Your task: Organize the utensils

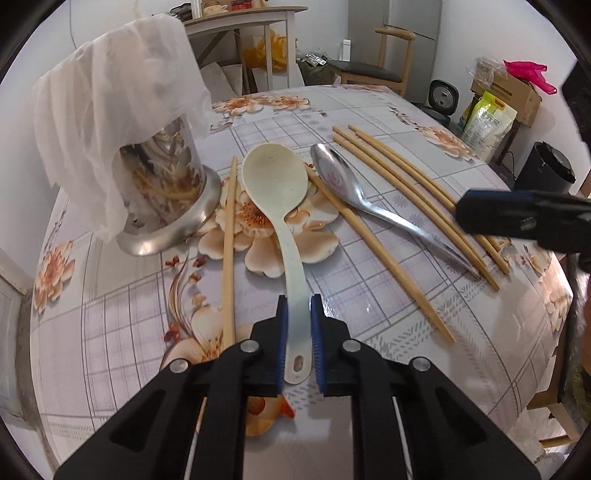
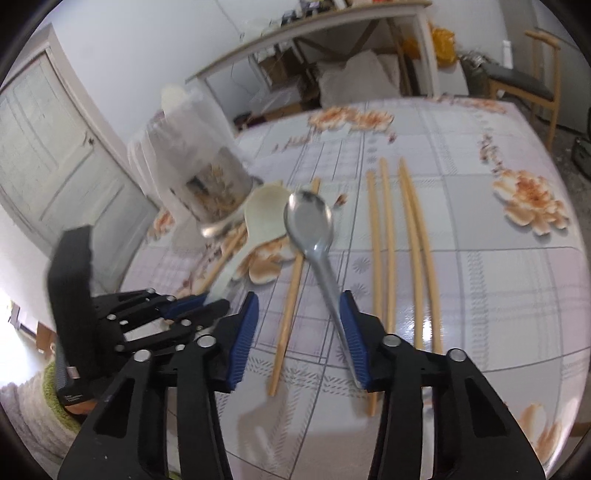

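Note:
A cream plastic rice spoon [image 1: 275, 177] lies bowl-up on the floral table [image 1: 110, 332]. My left gripper [image 1: 300, 325] is shut on its handle near the holed end, blue pads pressing both sides. Right of it lies a metal spoon [image 2: 310, 218]. My right gripper [image 2: 299, 295] stands open over it: the spoon's handle rests against the right pad, and one wooden chopstick [image 2: 291, 295] lies in the gap. Several more chopsticks [image 2: 399, 251] lie further right. A metal utensil holder [image 1: 162, 192] draped in white tissue stands at the left.
Beside the cream spoon's left side lies a single chopstick [image 1: 229, 258]. Beyond the table stand a wooden chair [image 1: 373, 70], a side table [image 1: 240, 22], boxes and bags [image 1: 502, 99] and a black bin [image 1: 546, 166]. A door [image 2: 48, 147] is at the left.

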